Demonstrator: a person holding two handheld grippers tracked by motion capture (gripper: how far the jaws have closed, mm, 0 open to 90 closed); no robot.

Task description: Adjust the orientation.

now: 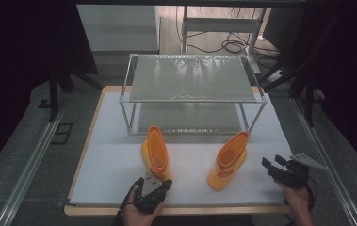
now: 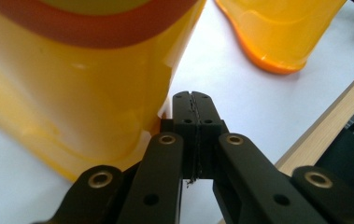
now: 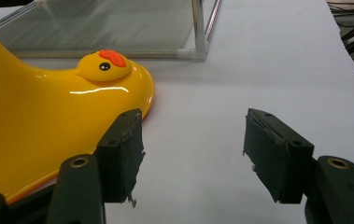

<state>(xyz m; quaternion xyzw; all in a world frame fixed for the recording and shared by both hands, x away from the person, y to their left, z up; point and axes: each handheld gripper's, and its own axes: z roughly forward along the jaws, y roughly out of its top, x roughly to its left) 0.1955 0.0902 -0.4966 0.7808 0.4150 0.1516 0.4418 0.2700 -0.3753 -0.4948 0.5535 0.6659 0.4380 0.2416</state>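
Two yellow rain boots with orange rims stand on the white table top (image 1: 105,174). The left boot (image 1: 156,151) has its heel toward me, and my left gripper (image 1: 153,184) sits just behind it. In the left gripper view the jaws are pressed together on nothing, and the gripper (image 2: 193,100) rests beside the left boot's wall (image 2: 72,98). The right boot (image 1: 228,161) stands to the left of my right gripper (image 1: 271,167). That gripper (image 3: 193,144) is open with bare table between its jaws, and the right boot (image 3: 39,126), with a duck face on its toe, lies by the left jaw.
A two-level rack (image 1: 192,77) of metal bars and clear panels stands at the back of the table, behind both boots; its corner post (image 3: 198,28) shows in the right gripper view. The other boot (image 2: 282,32) is ahead of the left gripper. The wooden table edge (image 2: 324,126) runs close by.
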